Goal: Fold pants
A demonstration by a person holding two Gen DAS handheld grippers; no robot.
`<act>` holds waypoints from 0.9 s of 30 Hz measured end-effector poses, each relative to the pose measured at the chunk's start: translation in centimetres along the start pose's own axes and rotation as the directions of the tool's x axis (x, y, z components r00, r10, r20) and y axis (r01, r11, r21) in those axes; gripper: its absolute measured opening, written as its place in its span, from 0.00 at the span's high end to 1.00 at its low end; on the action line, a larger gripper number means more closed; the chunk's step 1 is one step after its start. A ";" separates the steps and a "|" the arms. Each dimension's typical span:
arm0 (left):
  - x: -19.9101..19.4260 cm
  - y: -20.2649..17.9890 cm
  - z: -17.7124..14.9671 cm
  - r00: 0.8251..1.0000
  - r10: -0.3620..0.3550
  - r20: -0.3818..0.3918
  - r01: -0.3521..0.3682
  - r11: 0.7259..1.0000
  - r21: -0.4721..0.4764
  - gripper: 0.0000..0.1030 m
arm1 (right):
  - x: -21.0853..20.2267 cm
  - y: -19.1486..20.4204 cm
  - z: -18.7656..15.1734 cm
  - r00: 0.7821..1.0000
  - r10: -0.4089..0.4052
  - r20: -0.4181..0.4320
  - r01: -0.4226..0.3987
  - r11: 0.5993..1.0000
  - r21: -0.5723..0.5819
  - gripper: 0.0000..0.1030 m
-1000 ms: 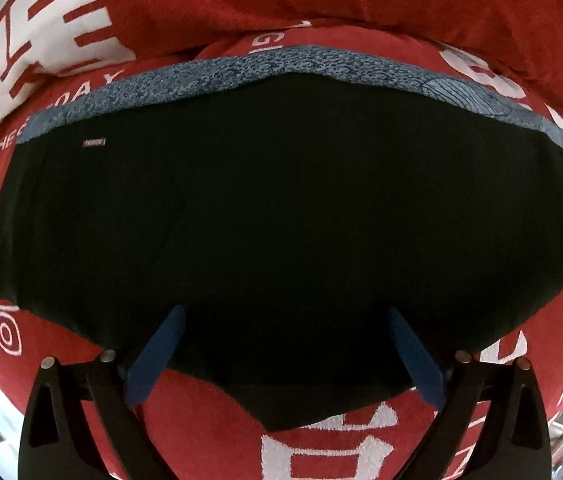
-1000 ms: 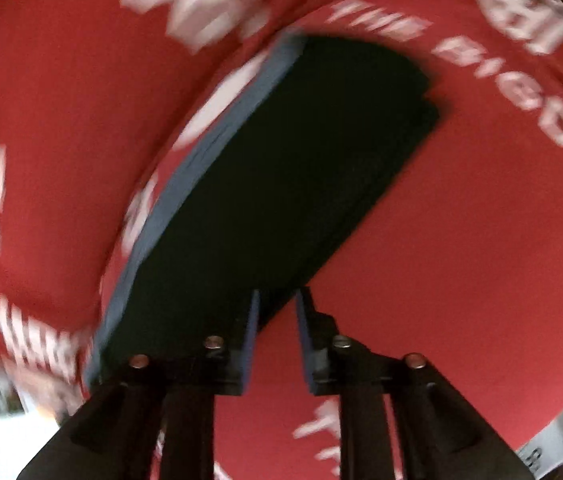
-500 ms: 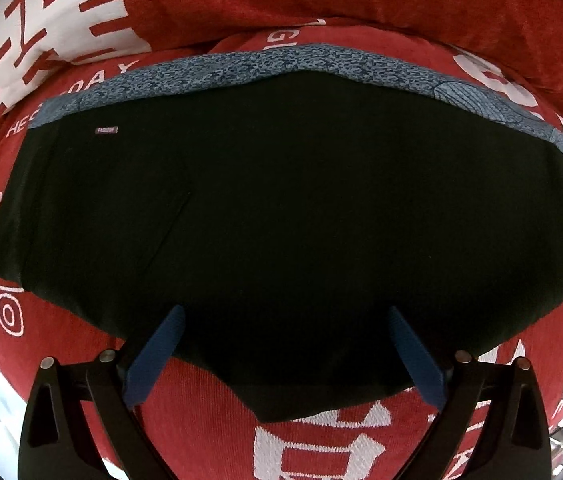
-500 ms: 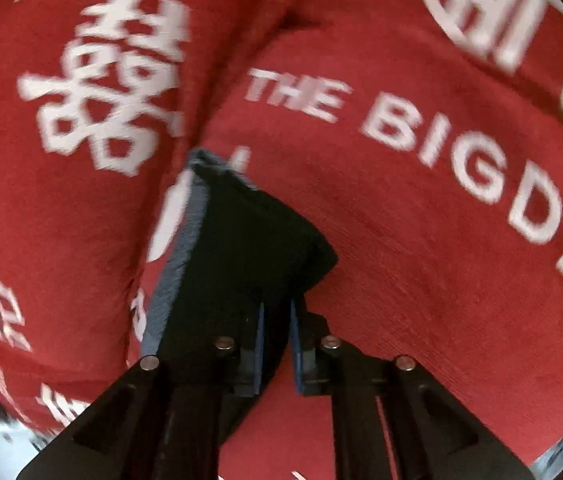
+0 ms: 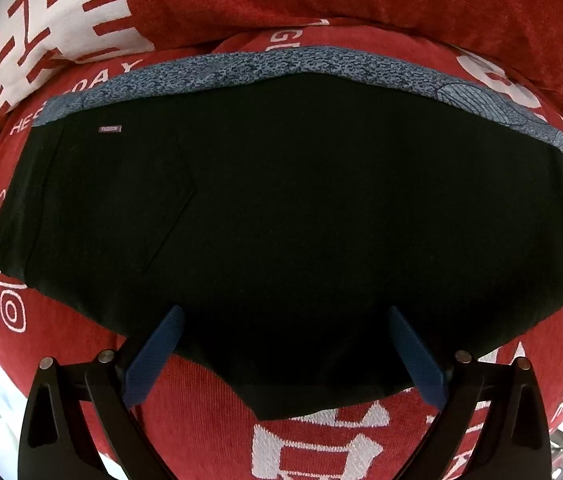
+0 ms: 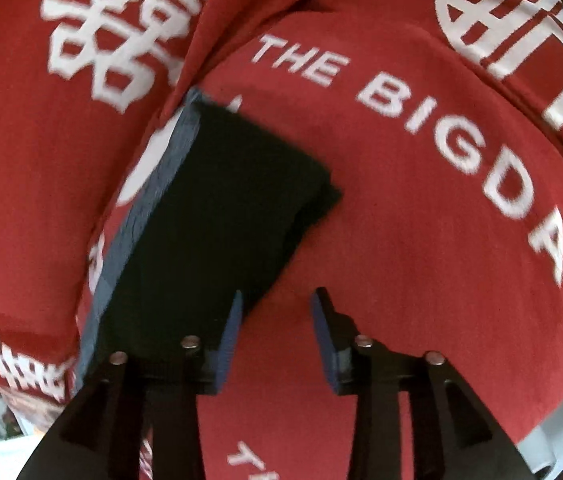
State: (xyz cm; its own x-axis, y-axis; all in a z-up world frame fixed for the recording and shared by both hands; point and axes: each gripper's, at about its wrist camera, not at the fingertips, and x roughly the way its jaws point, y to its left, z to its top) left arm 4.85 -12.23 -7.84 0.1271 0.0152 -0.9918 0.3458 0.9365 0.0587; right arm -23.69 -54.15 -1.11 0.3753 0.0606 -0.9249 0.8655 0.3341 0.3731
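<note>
Since half a second ago: right gripper (image 6: 275,304) has parted its jaws from near-closed to a clear gap and swung, so more of the pants shows in its view; left view nearly unchanged.

1. Cover (image 5: 361,4). Red cloth with white lettering and characters, over a cushioned seat and back. Fills both views; bears everything else.

2. Pants (image 5: 281,200). Black, folded into a flat oblong on the cover. Blue-grey patterned band (image 5: 281,64) along the far edge, from 10 to 2 o'clock in the left view. Small label (image 5: 110,129) at 10 o'clock. Near edge sags to a point at 6 o'clock. In the right view the pants (image 6: 217,216) run from 7 o'clock toward centre, band on the 9 o'clock side, layers stacked at the far end.

3. Left gripper (image 5: 281,320). Jaws wide apart, holding nothing; tips over the near edge of the pants. Whether they touch the cloth cannot be told.

4. Right gripper. Jaws apart, empty; one finger (image 6: 230,328) over the pants' near corner, the other over bare cover at 5 o'clock.

Step in hand, by judgement: a fold has just been laid and released; task looks late, possibly done save tidying.

Next move, by judgement: either a last fold across the length, which calls for pinching all layers at one end so none slips, or pressing flat and backing both grippers clear.
</note>
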 end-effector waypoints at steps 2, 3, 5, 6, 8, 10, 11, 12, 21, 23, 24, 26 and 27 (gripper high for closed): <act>0.0 0.0 0.1 1.000 0.002 -0.003 -0.001 1.000 0.004 0.01 | 0.0 0.9 -1.7 1.000 -0.005 -0.023 0.004 0.999 -0.035 0.56; 0.0 -0.1 0.1 1.000 0.003 -0.005 -0.003 1.000 0.006 0.01 | 0.0 1.2 -2.2 0.999 -0.008 -0.032 0.006 0.999 -0.052 0.55; -0.2 -0.3 0.3 1.000 0.011 -0.012 -0.011 1.000 0.014 0.01 | 0.2 2.0 -3.4 0.998 -0.012 -0.056 0.007 0.996 -0.086 0.55; -0.3 -0.4 0.3 1.000 0.017 -0.014 -0.016 1.000 0.019 0.01 | 0.3 2.4 -4.1 0.998 -0.015 -0.067 0.008 0.995 -0.103 0.55; -0.5 -0.6 0.5 0.999 0.027 -0.018 -0.026 0.999 0.029 0.01 | 0.5 2.7 -5.0 0.997 -0.012 -0.082 0.002 0.993 -0.119 0.55; -0.8 -0.9 0.6 0.999 0.041 -0.021 -0.040 0.998 0.041 0.01 | 0.8 3.2 -5.6 0.995 -0.005 -0.096 -0.008 0.992 -0.127 0.55; -1.0 -1.1 0.7 0.999 0.044 -0.022 -0.043 0.998 0.047 0.01 | 0.9 3.3 -5.8 0.995 -0.001 -0.103 -0.013 0.992 -0.129 0.55; -1.1 -1.3 0.7 0.999 0.045 -0.023 -0.044 0.998 0.051 0.01 | 1.1 3.5 -6.0 0.994 0.005 -0.110 -0.019 0.991 -0.130 0.55; -3.3 -4.0 0.5 1.000 0.028 0.003 -0.028 0.996 0.089 0.01 | -0.1 6.6 -6.5 0.997 -0.022 -0.068 0.003 0.962 -0.272 0.55; -3.8 -4.8 0.7 1.000 0.008 0.014 -0.009 0.995 0.104 0.01 | -0.4 8.3 -6.7 0.999 -0.027 -0.043 0.011 0.939 -0.345 0.55; -3.9 -5.3 0.9 1.000 -0.005 0.014 0.004 0.994 0.113 0.01 | -0.5 9.0 -6.8 0.999 -0.030 -0.034 0.015 0.927 -0.375 0.55; -3.9 -6.8 1.5 0.999 -0.032 0.017 0.029 0.990 0.140 0.01 | -0.3 10.9 -7.0 0.999 -0.043 -0.017 0.031 0.893 -0.448 0.55; -4.0 -7.5 1.7 0.999 -0.040 0.020 0.036 0.988 0.152 0.01 | 0.0 11.6 -7.1 0.999 -0.047 -0.012 0.036 0.881 -0.472 0.55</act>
State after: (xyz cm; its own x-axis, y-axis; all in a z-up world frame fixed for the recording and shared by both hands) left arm 3.36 -19.89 -4.13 0.1321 -0.0293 -0.9908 0.4875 0.8722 0.0392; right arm -15.97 -43.61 2.71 0.3299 0.0559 -0.9424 0.6194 0.7405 0.2608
